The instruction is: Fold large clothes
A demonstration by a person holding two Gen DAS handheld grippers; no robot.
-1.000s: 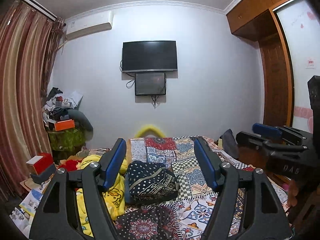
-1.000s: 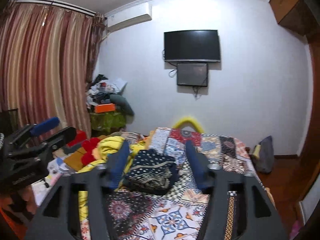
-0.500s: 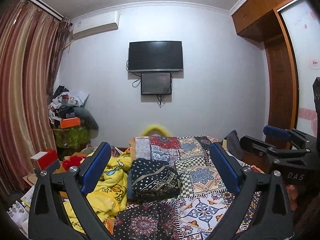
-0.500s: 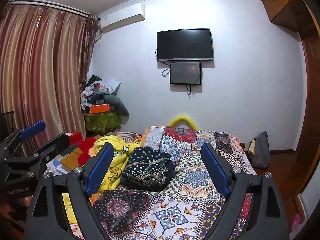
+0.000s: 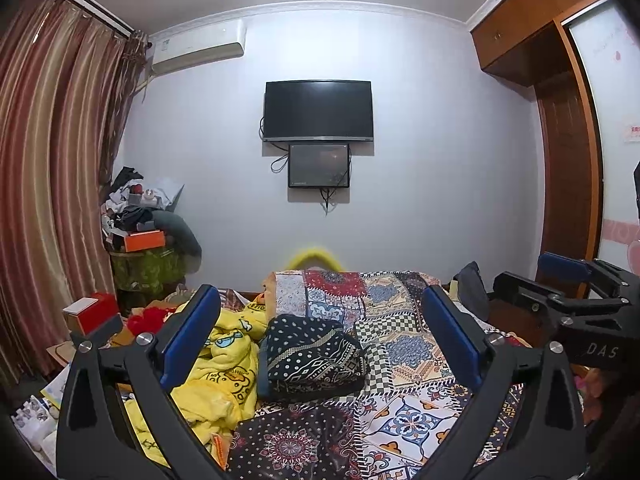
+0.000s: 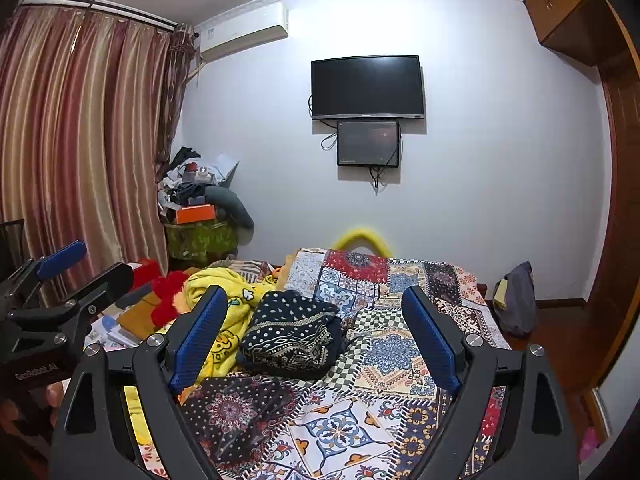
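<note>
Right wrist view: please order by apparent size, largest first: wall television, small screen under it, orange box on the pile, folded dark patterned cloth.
1. Folded dark patterned cloth, though it lies nearest the camera.
2. Wall television.
3. Small screen.
4. Orange box.

A home bedroom: a quilt-covered bed [image 5: 400,344], wall-mounted television [image 5: 318,110], striped curtains [image 5: 52,184] and wooden wardrobe [image 5: 568,184].

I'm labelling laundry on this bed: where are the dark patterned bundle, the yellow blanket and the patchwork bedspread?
dark patterned bundle [image 5: 312,354], left wrist view, its middle.
yellow blanket [image 5: 224,364], left wrist view, a crumpled fold.
patchwork bedspread [image 6: 384,356], right wrist view, a bare blue patch.
</note>
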